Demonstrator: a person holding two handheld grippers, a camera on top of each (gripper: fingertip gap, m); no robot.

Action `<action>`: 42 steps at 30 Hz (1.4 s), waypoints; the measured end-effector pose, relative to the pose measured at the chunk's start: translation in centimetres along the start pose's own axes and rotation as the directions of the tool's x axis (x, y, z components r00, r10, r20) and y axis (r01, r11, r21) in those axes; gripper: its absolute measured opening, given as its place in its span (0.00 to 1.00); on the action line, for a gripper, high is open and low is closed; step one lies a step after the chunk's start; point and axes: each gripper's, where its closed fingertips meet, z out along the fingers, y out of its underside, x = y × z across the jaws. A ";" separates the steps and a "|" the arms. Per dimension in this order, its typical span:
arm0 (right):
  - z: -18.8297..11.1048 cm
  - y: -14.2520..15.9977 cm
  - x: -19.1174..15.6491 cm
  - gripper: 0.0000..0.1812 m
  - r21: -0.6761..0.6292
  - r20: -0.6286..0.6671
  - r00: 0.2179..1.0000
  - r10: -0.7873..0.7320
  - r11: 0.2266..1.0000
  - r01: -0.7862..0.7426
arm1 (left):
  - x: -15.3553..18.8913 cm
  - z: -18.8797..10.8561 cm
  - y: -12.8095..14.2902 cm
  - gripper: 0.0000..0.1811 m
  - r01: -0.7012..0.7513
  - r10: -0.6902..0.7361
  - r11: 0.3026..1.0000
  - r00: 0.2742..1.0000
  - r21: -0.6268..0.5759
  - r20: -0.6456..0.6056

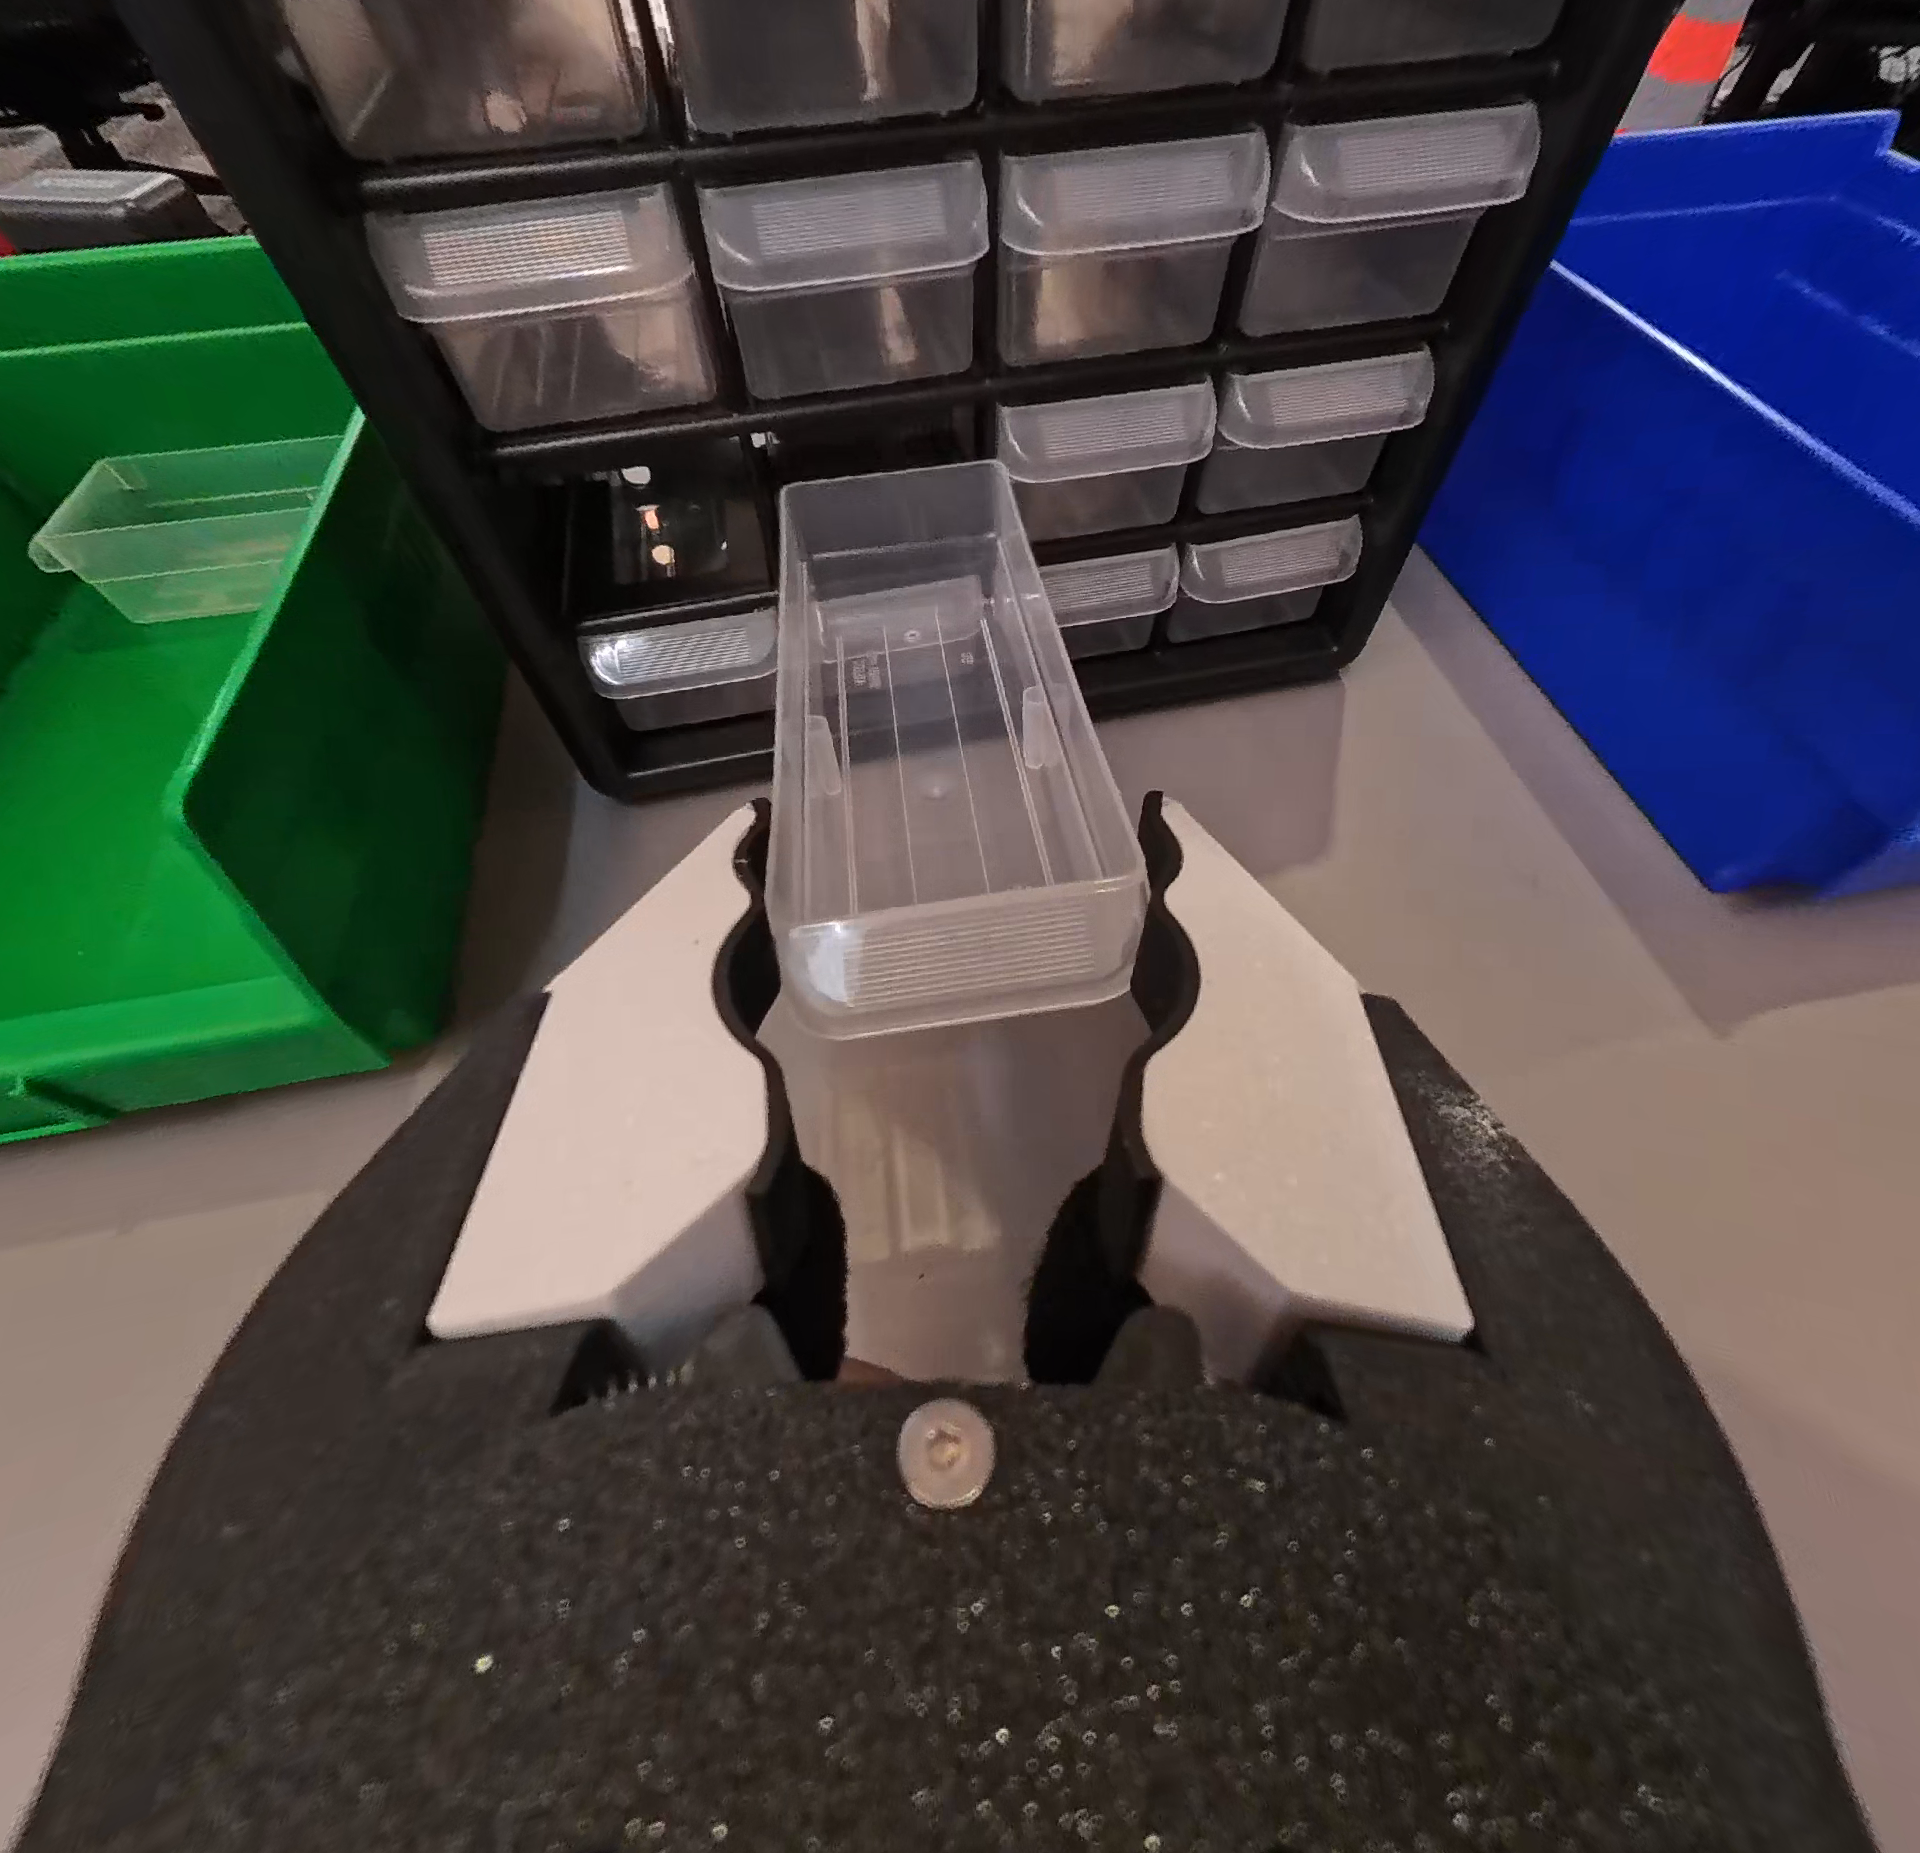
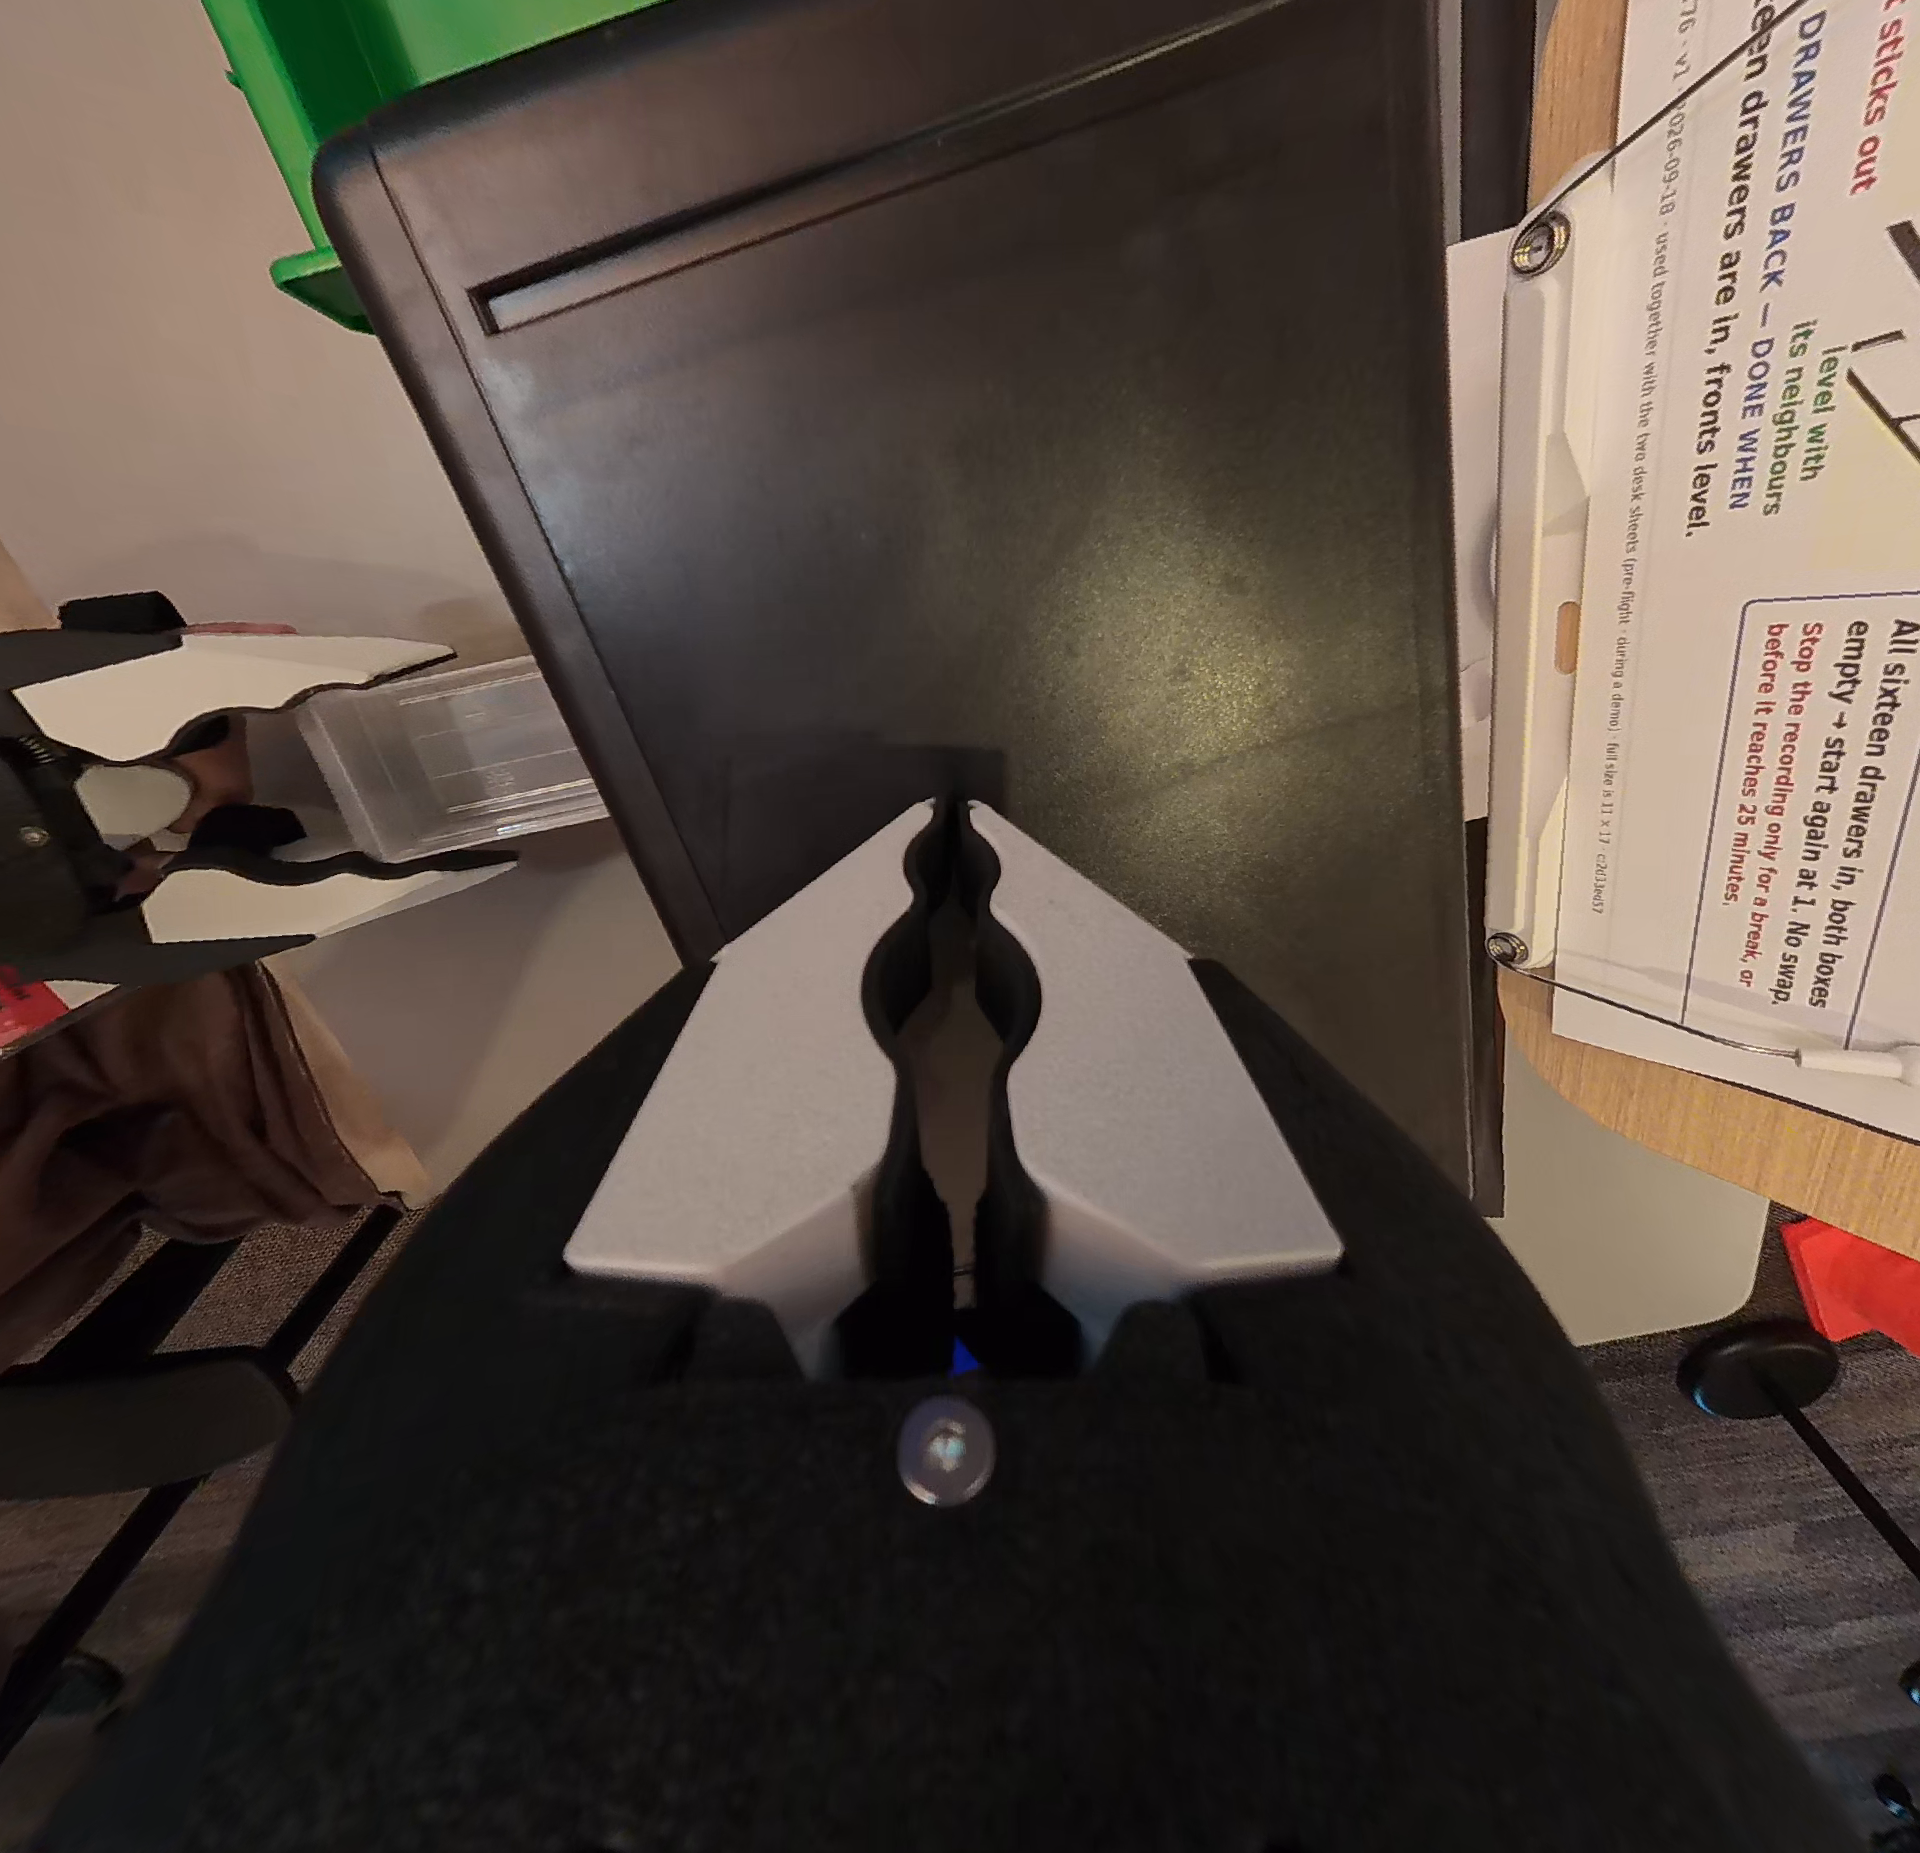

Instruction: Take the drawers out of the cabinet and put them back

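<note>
The black cabinet (image 1: 540,598) holds several clear drawers in rows. My left gripper (image 1: 954,816) is shut on one clear drawer (image 1: 935,723), gripping its front end from both sides. The drawer is pulled far out above the table, its far end at an open slot in the third row. The slot (image 1: 655,536) to its left is empty. Another clear drawer (image 1: 177,541) lies in the green bin (image 1: 260,868). My right gripper (image 2: 951,811) is shut and empty, tips at the cabinet's black side wall (image 2: 1039,453). The right wrist view also shows the left gripper (image 2: 478,754) with the drawer (image 2: 416,754).
A blue bin (image 1: 1714,556) stands right of the cabinet on the grey table (image 1: 1351,972). In the right wrist view the green bin (image 2: 416,16) shows beyond the cabinet. A printed sheet (image 2: 1714,556) is clipped to a wooden board on the right.
</note>
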 end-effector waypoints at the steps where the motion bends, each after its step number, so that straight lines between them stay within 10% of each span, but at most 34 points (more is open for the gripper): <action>1: 0.0 0.0 0.0 0.00 0.001 0.001 1.000 0.001 1.000 -0.001 | 0.0 0.1 -0.1 0.38 0.001 -0.001 1.000 1.000 0.002 0.000; 33: 0.0 0.0 0.0 0.00 -0.050 -0.003 1.000 -0.013 0.999 0.013 | -0.9 7.2 -2.9 0.38 -0.001 -0.004 0.995 0.999 0.103 0.051; 36: 0.0 0.0 0.0 0.00 -0.051 0.004 1.000 -0.012 0.999 0.012 | -0.3 6.4 -2.3 0.51 0.043 -0.043 0.996 0.999 0.081 -0.008; 42: 0.0 0.0 0.0 0.00 -0.042 0.001 1.000 -0.009 0.999 0.009 | -0.4 3.0 -1.2 0.23 0.111 -0.111 0.983 0.994 0.143 -0.010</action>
